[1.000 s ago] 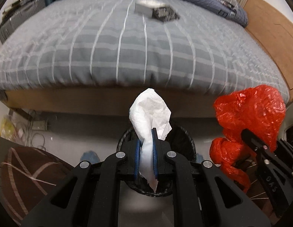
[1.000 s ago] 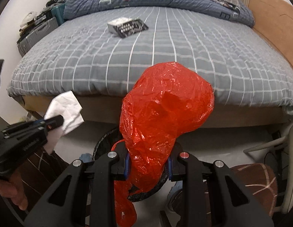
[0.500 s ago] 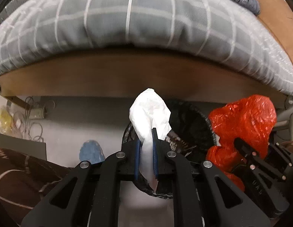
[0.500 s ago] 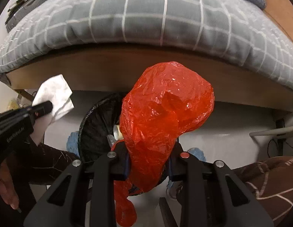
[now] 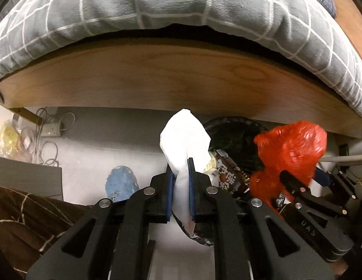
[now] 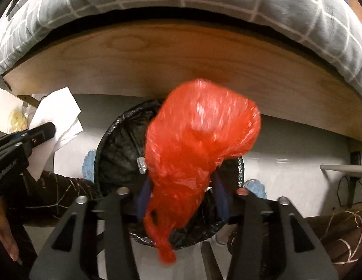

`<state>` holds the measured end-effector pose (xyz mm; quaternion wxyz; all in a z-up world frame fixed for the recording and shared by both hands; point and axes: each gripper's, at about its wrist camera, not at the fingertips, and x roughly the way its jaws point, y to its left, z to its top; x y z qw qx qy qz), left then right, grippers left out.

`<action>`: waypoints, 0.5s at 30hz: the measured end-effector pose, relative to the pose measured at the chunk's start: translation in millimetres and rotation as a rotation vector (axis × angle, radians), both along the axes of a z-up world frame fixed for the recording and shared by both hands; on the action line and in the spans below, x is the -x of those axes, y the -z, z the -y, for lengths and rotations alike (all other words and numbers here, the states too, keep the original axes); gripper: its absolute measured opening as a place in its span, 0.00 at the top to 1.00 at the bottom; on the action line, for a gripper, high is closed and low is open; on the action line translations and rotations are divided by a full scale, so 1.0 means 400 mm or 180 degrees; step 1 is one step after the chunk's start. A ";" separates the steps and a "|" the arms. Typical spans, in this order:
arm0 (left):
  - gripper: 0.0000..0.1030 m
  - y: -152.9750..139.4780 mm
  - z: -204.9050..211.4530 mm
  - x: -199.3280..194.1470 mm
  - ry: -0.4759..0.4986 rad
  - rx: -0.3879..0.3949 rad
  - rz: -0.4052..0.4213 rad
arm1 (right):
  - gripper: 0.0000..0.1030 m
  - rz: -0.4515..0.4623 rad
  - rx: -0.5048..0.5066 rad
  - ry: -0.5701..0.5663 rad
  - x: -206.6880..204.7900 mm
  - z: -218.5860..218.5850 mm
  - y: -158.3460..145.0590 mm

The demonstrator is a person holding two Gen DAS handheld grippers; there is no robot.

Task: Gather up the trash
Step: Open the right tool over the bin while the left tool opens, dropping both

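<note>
— Both claws came down from over the bed (image 5: 181, 11) to the black bin (image 6: 115, 144).
— Right claw (image 6: 181, 198) just opened wide; red bag (image 6: 199, 140) hangs loose between.
— Left claw (image 5: 181, 193) pinches white tissue (image 5: 183, 137) above the bin.

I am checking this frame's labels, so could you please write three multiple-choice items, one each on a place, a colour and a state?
1. Where is the bin?
A. On the bed
B. On the floor by the bed frame
C. On a chair

2. What colour is the bag between the right gripper's jaws?
A. Red
B. Blue
C. White

3. How does the left gripper stand?
A. Open and empty
B. Shut on the tissue
C. Shut on a bottle

Key: 1 B, the bin sits on the floor below the wooden frame; 2 A, the bag is plainly red; 3 B, its pads pinch the tissue.
</note>
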<state>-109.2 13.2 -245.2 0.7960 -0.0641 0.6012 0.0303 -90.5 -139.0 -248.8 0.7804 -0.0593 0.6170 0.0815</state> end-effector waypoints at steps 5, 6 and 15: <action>0.90 -0.004 0.017 -0.002 0.0051 0.0022 0.0000 | 0.29 0.0090 0.0021 0.0039 0.013 0.004 -0.006; 0.90 -0.002 0.018 -0.003 0.0058 0.0023 0.0003 | 0.25 0.0101 0.0024 0.0055 0.014 0.009 -0.009; 0.90 0.003 0.082 -0.004 0.0176 0.0061 -0.0006 | 0.11 0.0314 -0.0035 0.0311 0.033 0.095 -0.078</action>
